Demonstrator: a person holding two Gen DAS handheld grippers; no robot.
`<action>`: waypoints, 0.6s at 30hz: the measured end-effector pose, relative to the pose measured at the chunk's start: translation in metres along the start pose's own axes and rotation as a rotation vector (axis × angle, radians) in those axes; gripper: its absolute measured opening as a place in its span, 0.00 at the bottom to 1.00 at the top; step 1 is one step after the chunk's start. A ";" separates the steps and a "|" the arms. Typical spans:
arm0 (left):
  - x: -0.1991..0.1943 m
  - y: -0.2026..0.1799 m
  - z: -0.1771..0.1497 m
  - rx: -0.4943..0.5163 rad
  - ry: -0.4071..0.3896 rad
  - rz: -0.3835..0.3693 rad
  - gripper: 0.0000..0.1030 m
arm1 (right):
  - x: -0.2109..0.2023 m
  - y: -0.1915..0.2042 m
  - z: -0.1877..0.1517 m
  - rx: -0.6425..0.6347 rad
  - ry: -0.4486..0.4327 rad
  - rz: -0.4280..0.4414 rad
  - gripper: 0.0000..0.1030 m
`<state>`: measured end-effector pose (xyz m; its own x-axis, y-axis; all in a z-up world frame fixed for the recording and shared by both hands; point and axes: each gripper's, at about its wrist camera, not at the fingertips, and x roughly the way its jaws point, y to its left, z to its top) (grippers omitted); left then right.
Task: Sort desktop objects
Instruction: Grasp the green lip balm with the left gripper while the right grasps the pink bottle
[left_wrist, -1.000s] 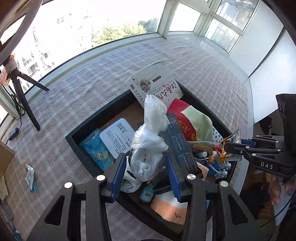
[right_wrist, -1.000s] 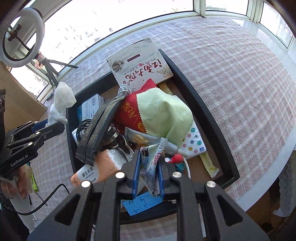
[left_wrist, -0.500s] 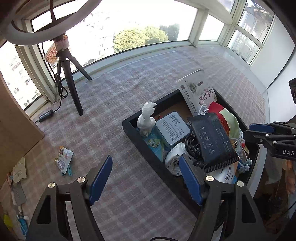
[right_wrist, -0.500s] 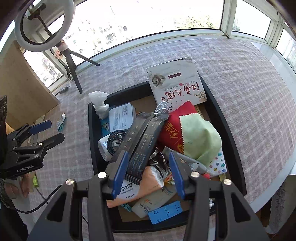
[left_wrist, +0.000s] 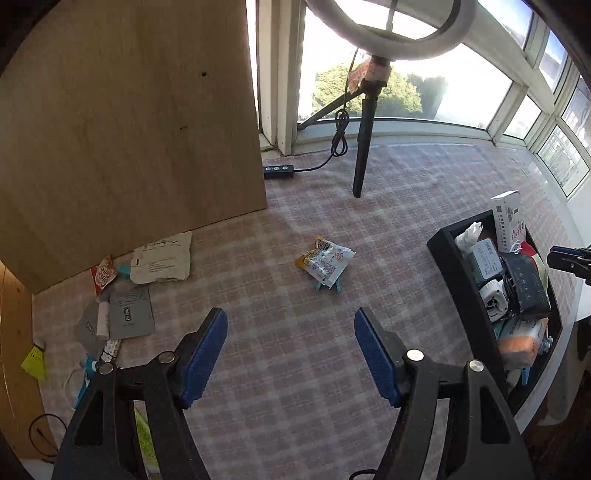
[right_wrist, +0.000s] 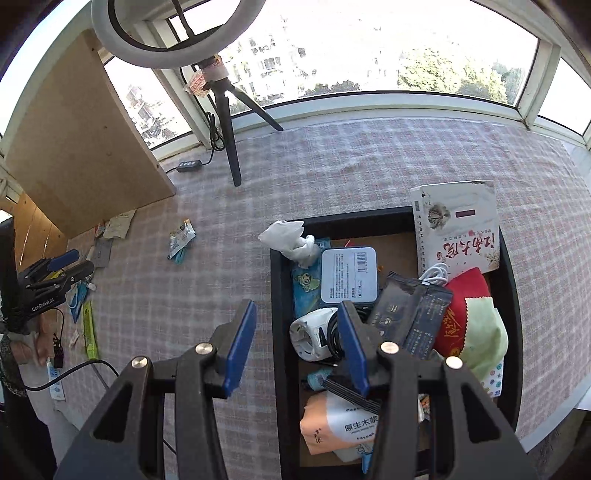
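one black tray (right_wrist: 277, 332), one book (right_wrist: 458, 221), one snack packet (left_wrist: 325, 260); left gripper (left_wrist: 290, 354) and right gripper (right_wrist: 295, 343) both gape, empty.

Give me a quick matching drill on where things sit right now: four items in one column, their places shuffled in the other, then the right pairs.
Items:
1. Snack packet
2. White plastic bag
3. Book
4. Tripod

Places:
A. Propped over the tray's far right corner
B. Standing on the cloth near the window
C. Lying alone on the cloth, outside the tray
D. At the tray's far left corner

Pairs: 1-C, 2-D, 3-A, 4-B
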<state>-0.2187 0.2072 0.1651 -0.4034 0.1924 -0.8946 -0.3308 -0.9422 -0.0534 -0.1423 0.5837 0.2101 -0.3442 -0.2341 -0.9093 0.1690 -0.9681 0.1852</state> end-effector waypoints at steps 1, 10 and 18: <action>-0.003 0.016 -0.003 -0.025 0.001 0.014 0.66 | 0.003 0.011 0.004 -0.022 0.002 0.008 0.44; -0.029 0.151 -0.044 -0.256 -0.005 0.137 0.65 | 0.047 0.126 0.043 -0.239 0.054 0.118 0.44; -0.021 0.248 -0.082 -0.427 0.039 0.211 0.59 | 0.103 0.255 0.059 -0.396 0.106 0.242 0.44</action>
<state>-0.2227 -0.0529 0.1342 -0.3893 -0.0184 -0.9209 0.1387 -0.9896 -0.0389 -0.1888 0.3076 0.1854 -0.1591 -0.4179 -0.8945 0.5784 -0.7737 0.2586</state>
